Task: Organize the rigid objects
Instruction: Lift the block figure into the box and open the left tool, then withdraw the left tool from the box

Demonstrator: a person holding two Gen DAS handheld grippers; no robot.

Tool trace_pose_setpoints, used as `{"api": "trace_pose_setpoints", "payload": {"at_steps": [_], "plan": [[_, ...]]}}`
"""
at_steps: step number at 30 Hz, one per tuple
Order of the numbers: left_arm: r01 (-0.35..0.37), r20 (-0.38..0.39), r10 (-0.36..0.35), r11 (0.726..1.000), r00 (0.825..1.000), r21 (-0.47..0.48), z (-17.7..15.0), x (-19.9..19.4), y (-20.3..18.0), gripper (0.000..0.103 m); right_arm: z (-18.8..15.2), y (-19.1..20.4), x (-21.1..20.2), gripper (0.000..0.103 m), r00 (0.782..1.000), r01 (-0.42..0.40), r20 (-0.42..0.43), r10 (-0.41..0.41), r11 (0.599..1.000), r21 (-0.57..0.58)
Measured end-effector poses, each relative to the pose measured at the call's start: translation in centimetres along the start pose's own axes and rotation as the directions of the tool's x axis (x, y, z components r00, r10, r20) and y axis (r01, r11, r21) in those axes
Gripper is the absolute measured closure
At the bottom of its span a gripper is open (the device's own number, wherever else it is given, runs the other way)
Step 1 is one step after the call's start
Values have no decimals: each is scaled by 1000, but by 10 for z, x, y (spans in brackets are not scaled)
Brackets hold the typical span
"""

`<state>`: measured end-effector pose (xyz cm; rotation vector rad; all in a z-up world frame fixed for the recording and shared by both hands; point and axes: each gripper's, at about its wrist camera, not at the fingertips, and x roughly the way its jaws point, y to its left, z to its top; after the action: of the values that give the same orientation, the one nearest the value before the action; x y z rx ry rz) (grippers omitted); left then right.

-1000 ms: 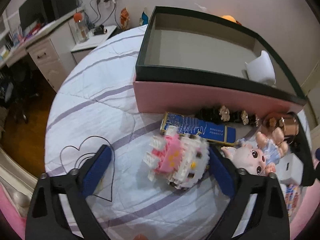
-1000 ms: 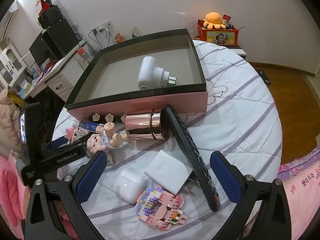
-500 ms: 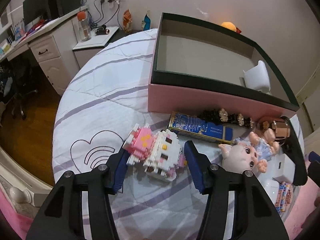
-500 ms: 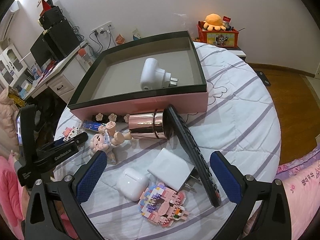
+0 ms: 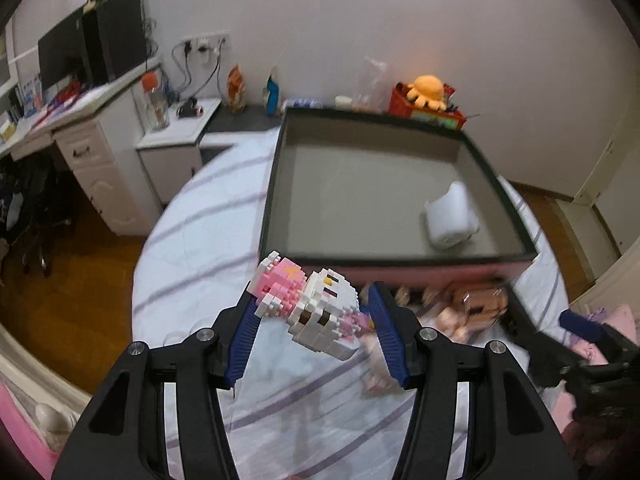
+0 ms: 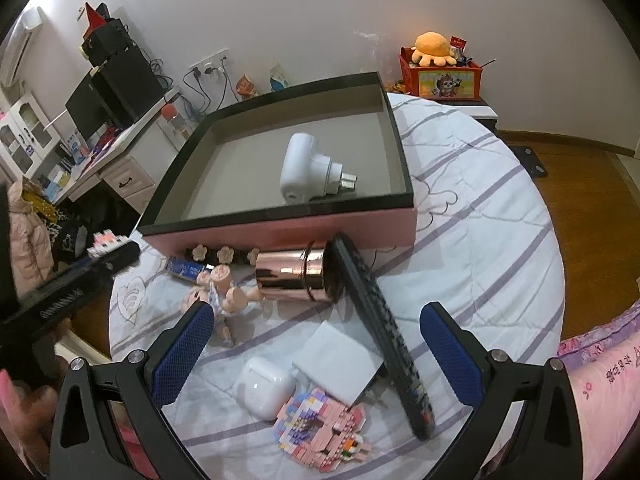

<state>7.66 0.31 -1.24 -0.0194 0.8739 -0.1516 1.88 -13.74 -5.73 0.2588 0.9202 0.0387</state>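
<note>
My left gripper (image 5: 312, 312) is shut on a pink and white block-built cat figure (image 5: 316, 312) and holds it in the air, just short of the near wall of the pink box with a dark rim (image 5: 400, 258). A white plug adapter (image 5: 452, 220) lies inside the box. In the right wrist view the left gripper (image 6: 108, 252) shows at the left with the figure (image 6: 102, 240) at its tip. My right gripper (image 6: 316, 344) is open and empty above the bed, over a white earbud case (image 6: 264, 386) and a white flat charger (image 6: 344, 360).
In front of the box (image 6: 280, 232) lie a rose-gold tumbler (image 6: 296, 276), a black remote (image 6: 380, 332), a small doll (image 6: 224, 292), a blue packet (image 6: 186, 268), a flowered hair clip (image 6: 224, 254) and a pastel block figure (image 6: 324, 424). A desk (image 5: 80, 136) stands left.
The left gripper closed on the block cat figure and lifted it off the bed toward the box. The right gripper stayed open and barely moved.
</note>
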Motion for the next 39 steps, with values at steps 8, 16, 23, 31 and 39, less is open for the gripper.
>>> {"api": "trace_pose_setpoints", "payload": {"at_steps": [8, 16, 23, 31, 39], "plan": [[14, 47, -16, 999, 999, 30, 47, 12, -21, 48, 27, -11, 5, 0, 1000, 2, 30, -2, 1000, 9], [10, -17, -10, 1000, 1000, 29, 73, 76, -28, 48, 56, -19, 21, 0, 999, 14, 35, -15, 1000, 9], [-5, -107, 7, 1000, 994, 22, 70, 125, -26, 47, 64, -22, 38, 0, 1000, 24, 7, -24, 1000, 13], [-18, -67, 19, 1000, 998, 12, 67, 107, -24, 2, 61, -15, 35, 0, 999, 32, 7, -32, 999, 9], [-48, 33, 47, 999, 998, 7, 55, 47, -17, 0, 48, 1, 2, 0, 998, 27, 57, -26, 1000, -14]]}}
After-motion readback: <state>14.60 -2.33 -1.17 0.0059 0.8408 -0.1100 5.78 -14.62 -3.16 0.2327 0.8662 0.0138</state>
